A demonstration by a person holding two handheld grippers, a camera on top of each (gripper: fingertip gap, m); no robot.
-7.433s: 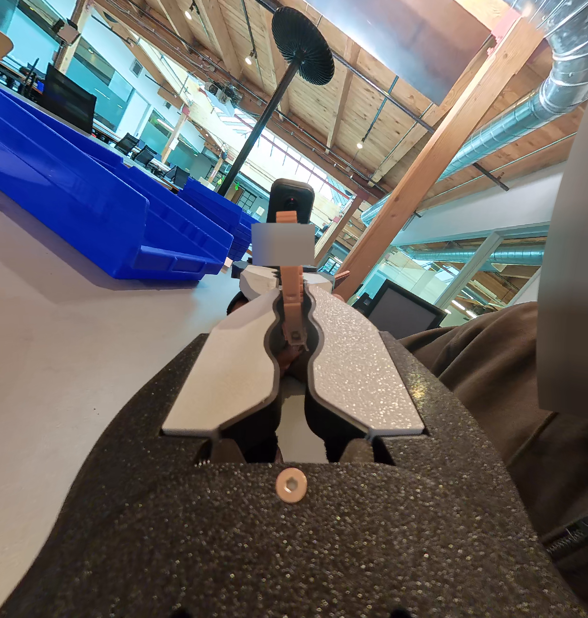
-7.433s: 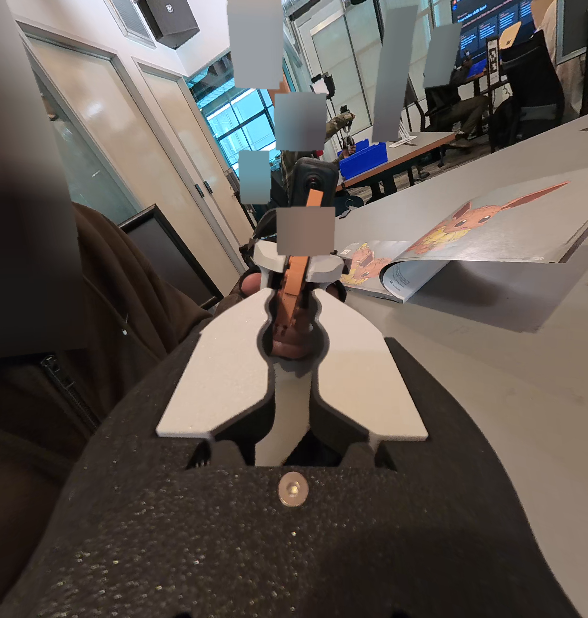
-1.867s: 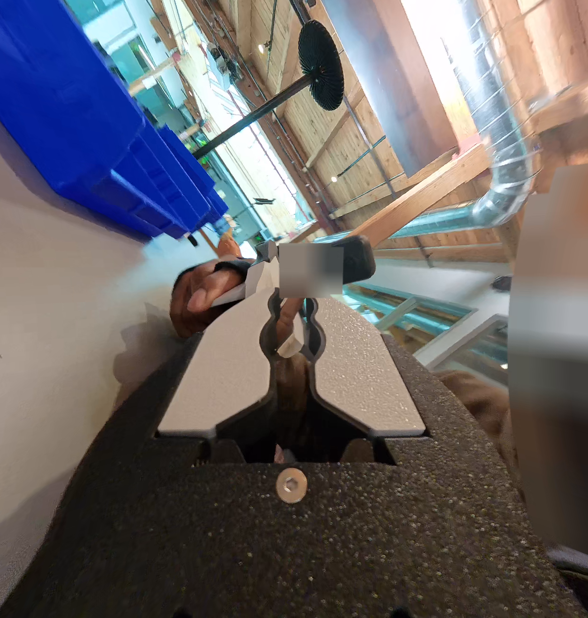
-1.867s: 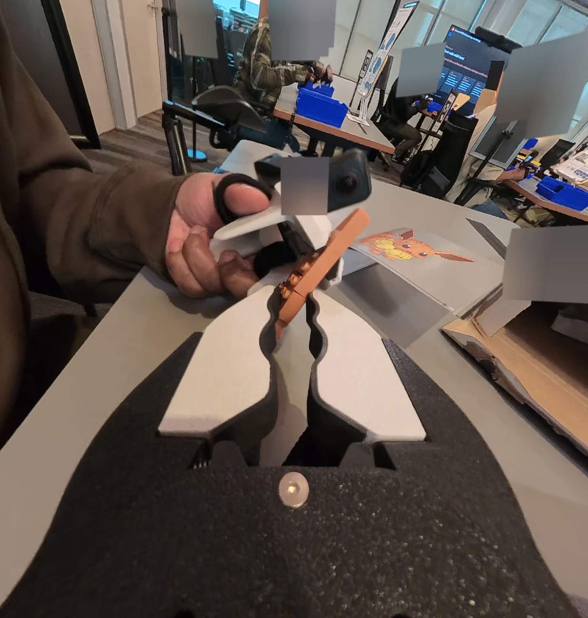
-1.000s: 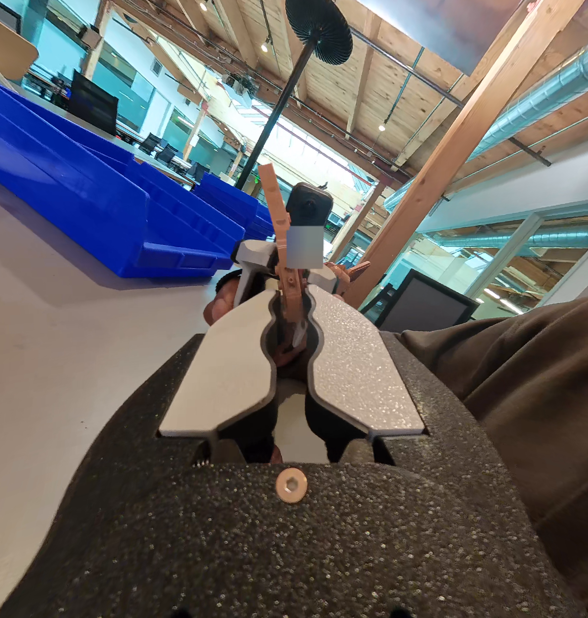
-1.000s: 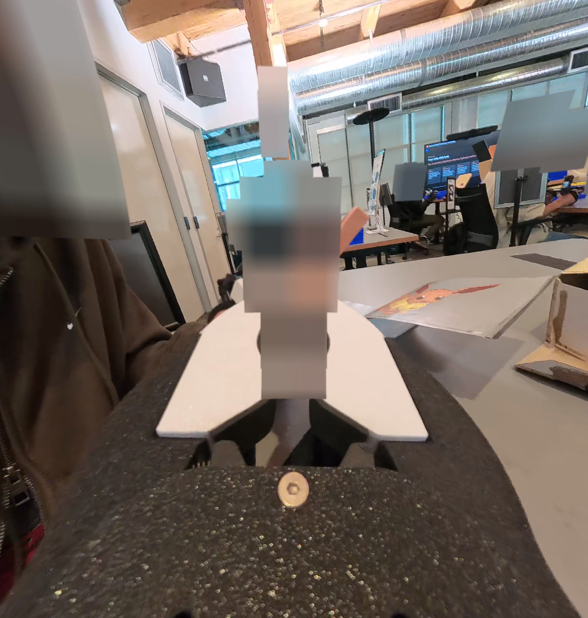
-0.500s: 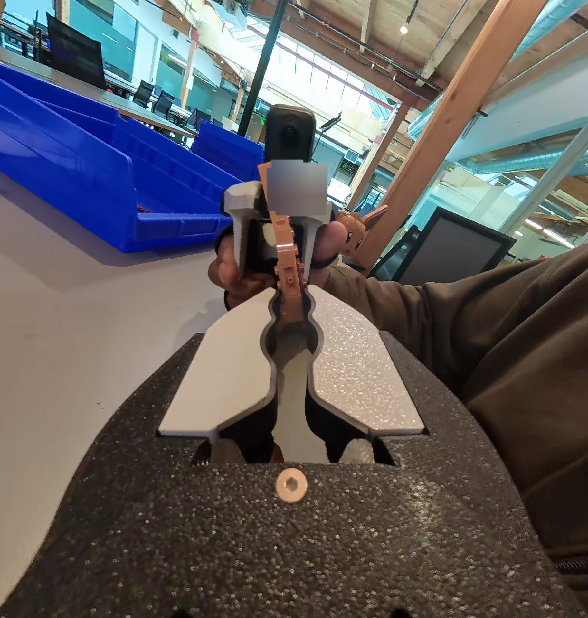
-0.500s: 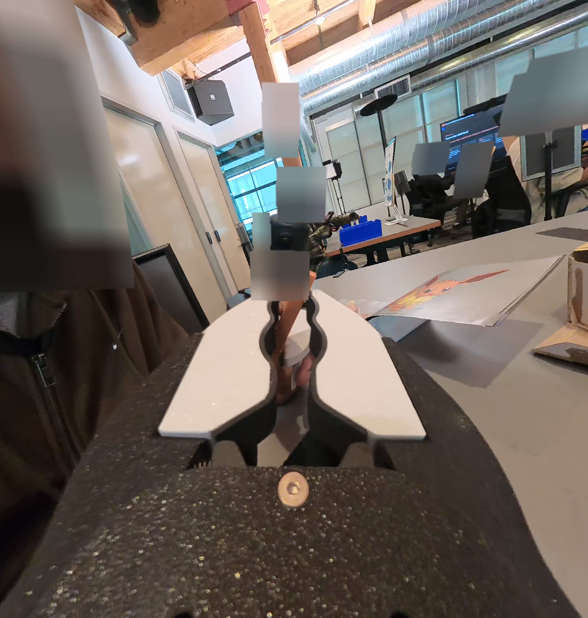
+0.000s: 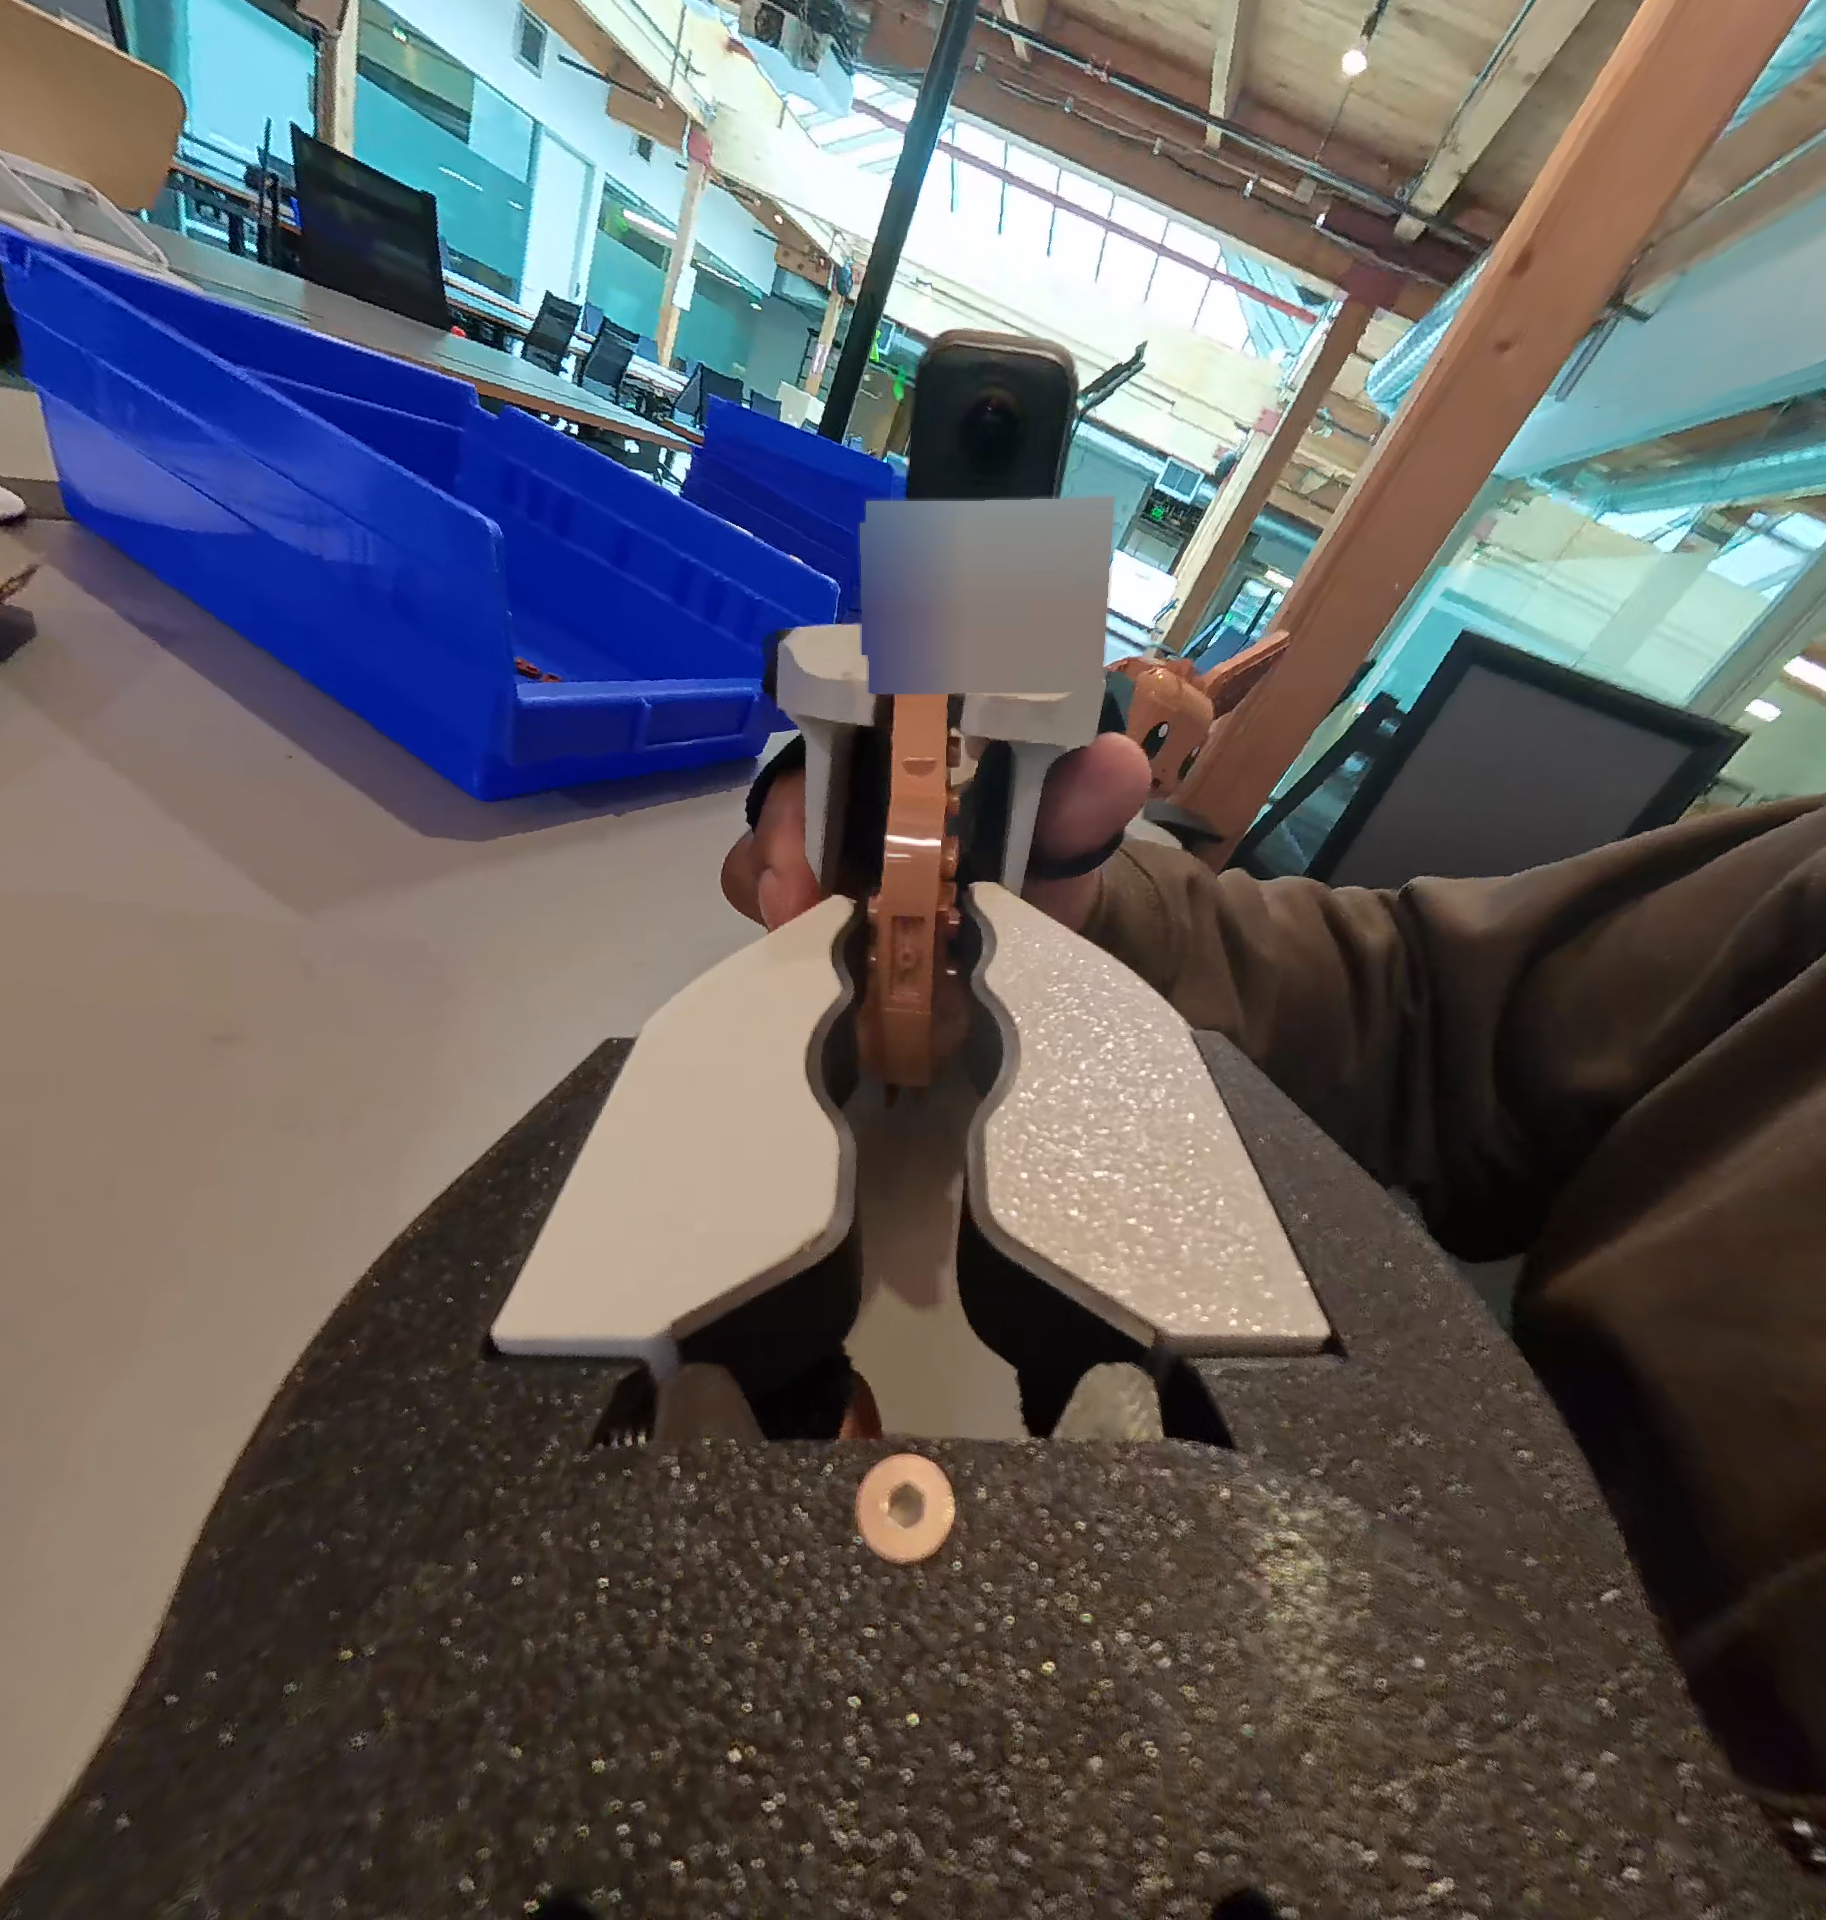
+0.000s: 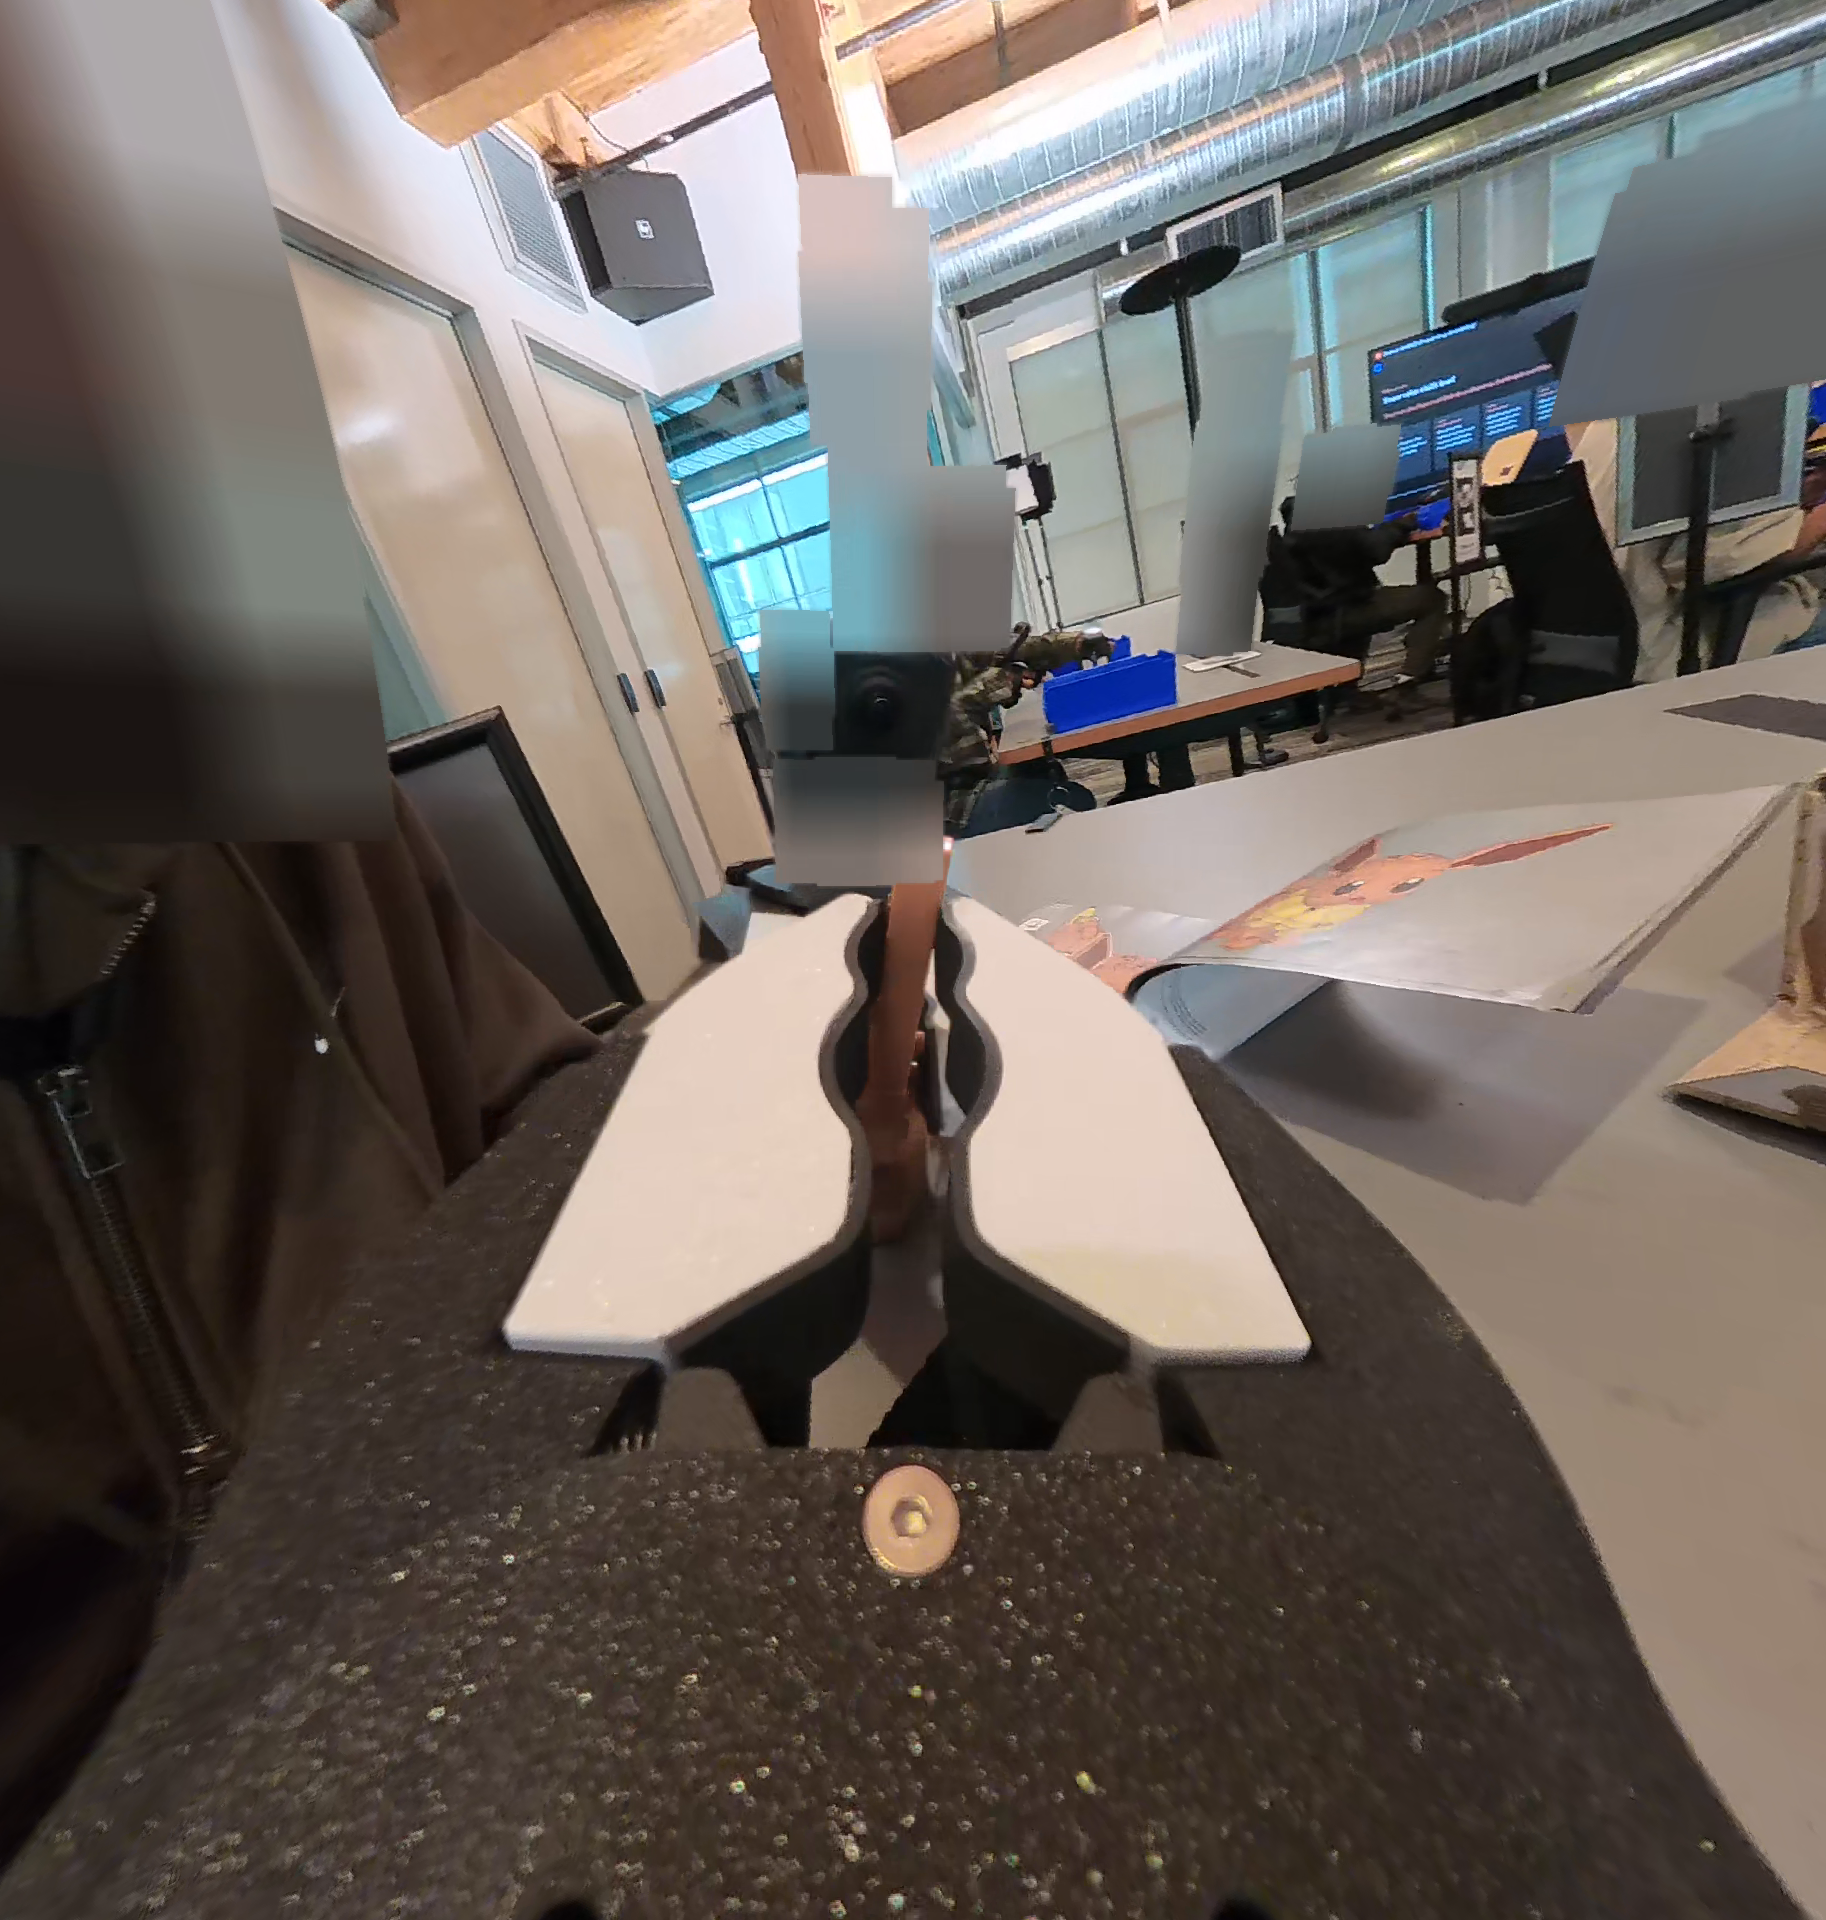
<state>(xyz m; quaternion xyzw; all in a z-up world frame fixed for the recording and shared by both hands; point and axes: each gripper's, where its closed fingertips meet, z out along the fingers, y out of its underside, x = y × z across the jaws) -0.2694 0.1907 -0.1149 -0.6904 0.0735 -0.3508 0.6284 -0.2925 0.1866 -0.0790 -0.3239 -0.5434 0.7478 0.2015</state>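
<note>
In my left wrist view I am pinching one end of a tan brick-built plate piece (image 9: 914,935) between my left gripper (image 9: 914,987) fingers, its long axis running straight away toward 12 o'clock into the facing right gripper (image 9: 924,810), with a blue bin (image 9: 369,582) at 10 o'clock. In my right wrist view my right gripper (image 10: 904,1039) is clamping that same brown-tan strip (image 10: 904,997), pointing to 12 o'clock, while an open booklet (image 10: 1408,914) is lying at 2 o'clock.
</note>
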